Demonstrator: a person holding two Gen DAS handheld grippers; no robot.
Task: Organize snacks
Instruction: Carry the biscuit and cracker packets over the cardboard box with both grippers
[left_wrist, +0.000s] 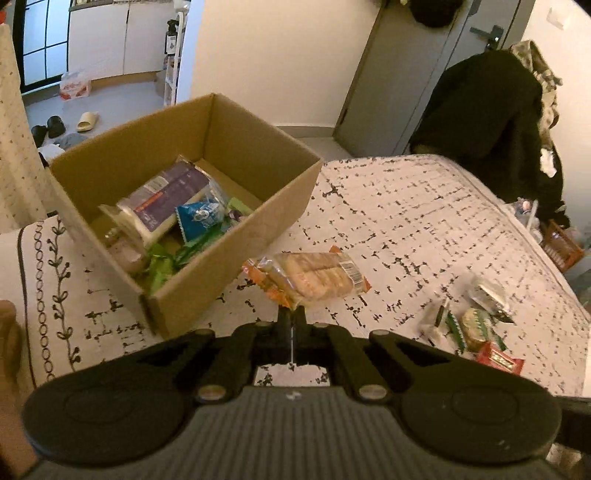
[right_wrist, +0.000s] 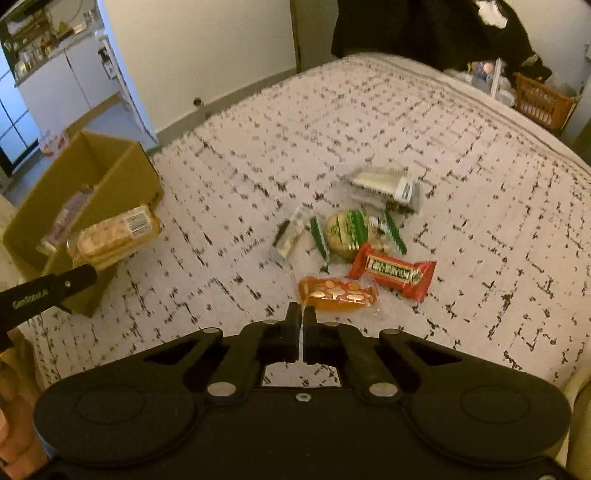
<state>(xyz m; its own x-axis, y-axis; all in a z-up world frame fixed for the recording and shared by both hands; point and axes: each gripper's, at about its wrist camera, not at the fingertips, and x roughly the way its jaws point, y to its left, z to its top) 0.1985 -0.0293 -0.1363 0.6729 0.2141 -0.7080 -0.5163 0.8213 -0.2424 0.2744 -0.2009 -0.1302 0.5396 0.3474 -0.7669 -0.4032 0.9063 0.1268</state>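
Observation:
My left gripper (left_wrist: 291, 314) is shut on the edge of a biscuit pack in an orange wrapper (left_wrist: 314, 277). The pack hangs just right of an open cardboard box (left_wrist: 240, 251) that holds several snack packets (left_wrist: 173, 199). In the right wrist view the biscuit pack (right_wrist: 114, 236) sits at the box's (right_wrist: 110, 173) near corner, with a left finger (right_wrist: 81, 275) under it. My right gripper (right_wrist: 303, 312) is shut on the clear edge of an orange nut-brittle packet (right_wrist: 338, 293), at the near side of a loose snack pile.
On the patterned bed cover (right_wrist: 369, 110) lie a red bar (right_wrist: 393, 273), a round green packet (right_wrist: 345, 230), a small clear packet (right_wrist: 290, 232) and a white packet (right_wrist: 384, 184). An orange basket (right_wrist: 543, 101) stands off the bed's far right. A pillow (left_wrist: 37, 277) lies left of the box.

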